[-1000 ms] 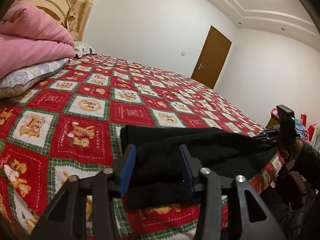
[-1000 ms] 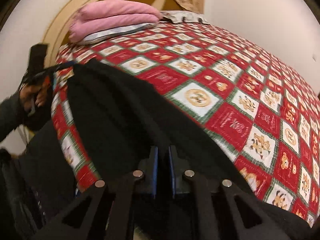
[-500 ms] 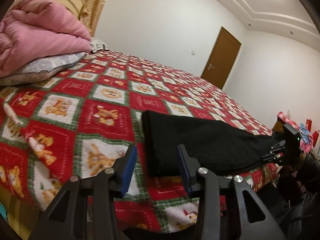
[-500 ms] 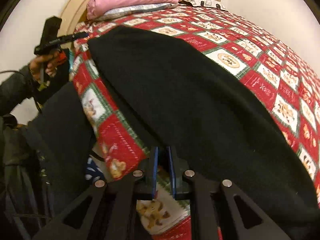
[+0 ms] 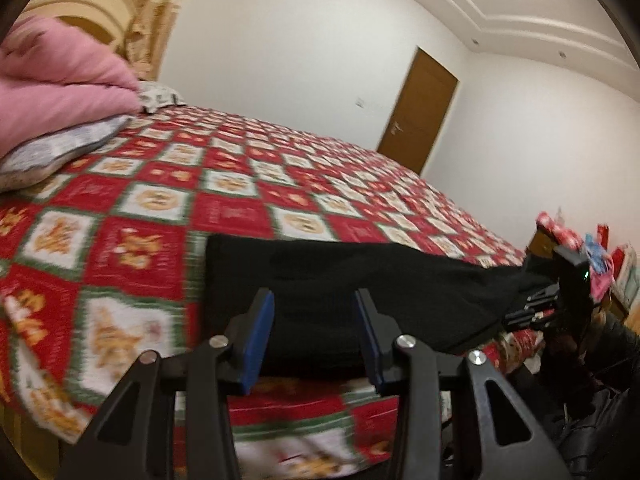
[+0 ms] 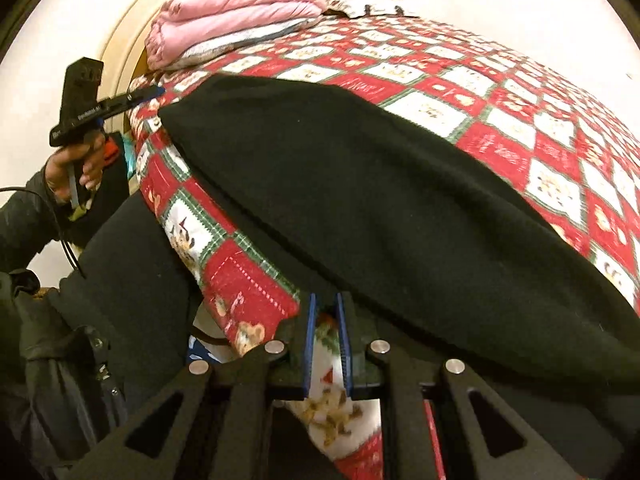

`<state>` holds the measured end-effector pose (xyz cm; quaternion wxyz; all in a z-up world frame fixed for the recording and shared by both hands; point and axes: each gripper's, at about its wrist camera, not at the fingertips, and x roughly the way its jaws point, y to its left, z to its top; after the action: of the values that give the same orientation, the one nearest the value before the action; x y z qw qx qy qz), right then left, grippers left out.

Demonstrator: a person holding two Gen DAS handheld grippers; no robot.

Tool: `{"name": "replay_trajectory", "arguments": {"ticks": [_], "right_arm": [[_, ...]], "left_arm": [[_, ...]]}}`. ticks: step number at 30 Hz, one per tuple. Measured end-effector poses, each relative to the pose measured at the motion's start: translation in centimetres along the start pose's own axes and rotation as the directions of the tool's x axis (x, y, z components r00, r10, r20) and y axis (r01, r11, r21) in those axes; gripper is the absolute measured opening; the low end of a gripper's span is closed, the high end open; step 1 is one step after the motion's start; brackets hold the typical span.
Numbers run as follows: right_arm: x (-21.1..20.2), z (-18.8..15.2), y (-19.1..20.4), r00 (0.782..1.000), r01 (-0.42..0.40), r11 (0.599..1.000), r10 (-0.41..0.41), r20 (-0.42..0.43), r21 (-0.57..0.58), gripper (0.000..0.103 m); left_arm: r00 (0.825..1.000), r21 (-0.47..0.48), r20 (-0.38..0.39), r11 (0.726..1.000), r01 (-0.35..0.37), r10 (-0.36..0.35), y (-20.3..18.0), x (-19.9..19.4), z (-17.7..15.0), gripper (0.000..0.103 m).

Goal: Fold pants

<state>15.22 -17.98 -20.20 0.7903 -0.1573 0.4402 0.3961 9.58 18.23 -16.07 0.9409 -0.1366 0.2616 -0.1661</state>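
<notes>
Black pants (image 6: 380,200) lie lengthwise in one long strip on the bed (image 5: 248,184); crosswise folds remain. Left gripper (image 5: 316,336) gapes empty; right gripper (image 6: 325,344) is slightly apart, holding nothing.

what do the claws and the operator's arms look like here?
Both claws, left claw and right claw, have matte black frames with triangular cutouts, silver pivot bolts and blue finger pads. The handle carries white lettering, and a black cable trails past the dark sleeve.
</notes>
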Motion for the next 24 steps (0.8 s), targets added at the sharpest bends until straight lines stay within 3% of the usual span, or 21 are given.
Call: {"name": "replay_trajectory", "arguments": {"ticks": [1,3,6,8,10,12,14,17,19,20,21,24], "right_arm": [[-0.6,-0.4,-0.5,1.000,0.002,1.000,-0.002,0.010,0.023,0.021],[-2.2,-1.5,-2.1,0.999,0.021,0.996,-0.025,0.037,0.090,0.041],[-5.0,-3.1,-5.3,0.992,0.078,0.975,-0.096,0.080,0.206,0.042],[-7.3,-4.3,-8.3,0.981,0.128,0.937,-0.168,0.098,0.325,0.042],[-10.5,-5.9,-11.7,0.962,0.157,0.869,-0.242,0.126,0.470,0.042],[-14.1,-8.0,-15.3,0.934,0.160,0.771,-0.321,0.159,0.616,0.042],[-18.5,-10.4,-17.9,0.876,0.179,0.665,-0.443,0.190,0.725,0.042],[-24.0,-13.3,-20.8,0.795,0.173,0.546,-0.569,0.211,0.820,0.042],[-25.9,-14.4,-22.4,0.775,0.182,0.486,-0.606,0.180,0.855,0.042],[-26.7,-14.9,-23.6,0.771,0.188,0.452,-0.618,0.154,0.872,0.042],[-26.9,-15.2,-24.4,0.781,0.178,0.444,-0.607,0.149,0.878,0.042],[-25.6,-15.6,-27.6,0.873,0.049,0.461,-0.451,0.187,0.886,0.042]], "left_arm": [[1.000,0.016,-0.014,1.000,0.013,-0.013,-0.9,0.7,0.2,0.042],[0.998,0.050,-0.042,0.997,0.052,-0.050,-2.9,2.1,0.5,0.042],[0.990,0.089,-0.073,0.988,0.128,-0.122,-6.0,3.9,0.9,0.042],[0.980,0.125,-0.103,0.976,0.181,-0.168,-8.4,5.6,1.1,0.042],[0.970,0.155,-0.131,0.962,0.226,-0.207,-10.3,7.0,1.1,0.046],[0.956,0.194,-0.175,0.944,0.267,-0.235,-12.7,8.7,0.8,0.046],[0.948,0.229,-0.204,0.930,0.287,-0.243,-14.2,9.8,0.3,0.046],[0.938,0.242,-0.238,0.920,0.307,-0.251,-15.4,10.9,-0.5,0.046],[0.931,0.215,-0.259,0.924,0.316,-0.258,-15.2,11.4,-1.0,0.046],[0.928,0.205,-0.268,0.926,0.316,-0.258,-15.0,11.5,-1.2,0.046],[0.927,0.196,-0.276,0.929,0.313,-0.254,-14.9,11.7,-1.4,0.046],[0.919,0.165,-0.300,0.935,0.314,-0.255,-14.7,12.2,-2.0,0.046]]}}
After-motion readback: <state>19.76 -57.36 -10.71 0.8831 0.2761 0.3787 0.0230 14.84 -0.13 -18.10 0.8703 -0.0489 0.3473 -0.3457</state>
